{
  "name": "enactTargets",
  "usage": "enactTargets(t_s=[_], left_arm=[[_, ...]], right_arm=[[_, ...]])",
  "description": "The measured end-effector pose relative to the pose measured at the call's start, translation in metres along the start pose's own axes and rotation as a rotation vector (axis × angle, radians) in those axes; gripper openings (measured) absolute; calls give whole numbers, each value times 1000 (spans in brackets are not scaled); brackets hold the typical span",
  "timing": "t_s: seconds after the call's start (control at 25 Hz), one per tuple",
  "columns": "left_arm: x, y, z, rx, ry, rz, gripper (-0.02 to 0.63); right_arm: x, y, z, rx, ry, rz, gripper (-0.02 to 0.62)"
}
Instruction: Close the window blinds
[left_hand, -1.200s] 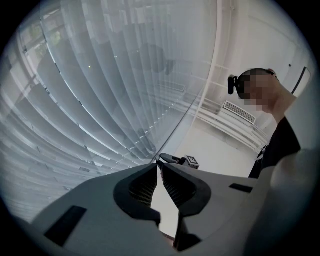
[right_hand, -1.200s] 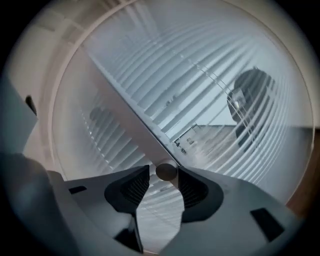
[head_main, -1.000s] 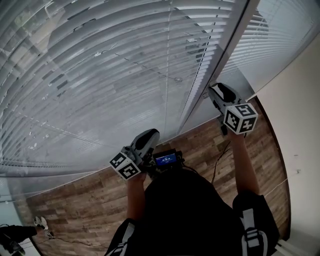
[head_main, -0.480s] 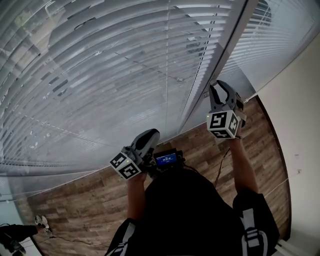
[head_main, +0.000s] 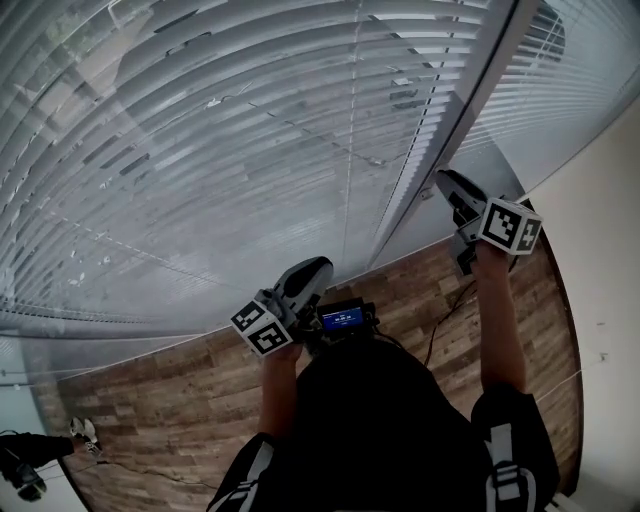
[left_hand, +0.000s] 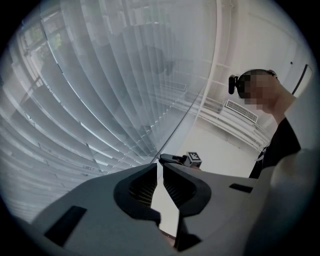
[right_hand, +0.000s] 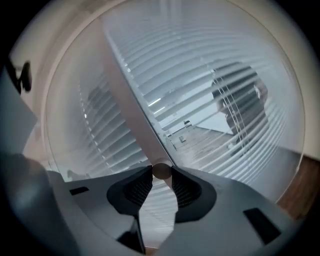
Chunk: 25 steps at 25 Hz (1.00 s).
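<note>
Item: the white horizontal-slat window blinds (head_main: 250, 150) fill the upper left and centre of the head view, hanging down to the wood-grain plank floor (head_main: 150, 400). A second panel sits at upper right beyond a grey upright frame bar (head_main: 455, 120).

Change noted: the jaws of the right gripper (head_main: 447, 182) have just been closing and now pinch the round end of a pale tilt wand (right_hand: 161, 171) between their tips. Over the last second the marker cube on that gripper rolled toward the camera and then away again, which reads as a twist on the wand. Judged from this, the tilting step is under way. No clear change in slat angle shows between the frames.

Condition of the blinds: the slats overlap across most of the panel. Dark slits remain between several slats at upper left, and the room's reflection still shows through those in the right gripper view (so not fully shut, in my judgement).

The left gripper (head_main: 318, 268) sits at lower centre, off the blinds. Its jaws are a narrow slit apart with nothing between them.
</note>
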<state>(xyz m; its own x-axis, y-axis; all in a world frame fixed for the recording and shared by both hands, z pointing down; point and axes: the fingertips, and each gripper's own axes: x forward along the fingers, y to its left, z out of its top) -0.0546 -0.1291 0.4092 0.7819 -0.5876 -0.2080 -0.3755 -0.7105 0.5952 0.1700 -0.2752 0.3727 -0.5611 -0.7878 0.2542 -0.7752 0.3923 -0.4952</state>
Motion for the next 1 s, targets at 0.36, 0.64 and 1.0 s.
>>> enactTargets(t_s=[0.36,0.64,1.0], left_arm=[[7,-6,-3,3,9,-1,37],[8,-9,0,8,13,16,37],[-10,6,-19,16,-19,144,38]], right_arm=[[-4,2,6,411,-56,208,130],[-6,12,8,357,-85,247,132],[-31,-21,-13,301,-216,268,132]])
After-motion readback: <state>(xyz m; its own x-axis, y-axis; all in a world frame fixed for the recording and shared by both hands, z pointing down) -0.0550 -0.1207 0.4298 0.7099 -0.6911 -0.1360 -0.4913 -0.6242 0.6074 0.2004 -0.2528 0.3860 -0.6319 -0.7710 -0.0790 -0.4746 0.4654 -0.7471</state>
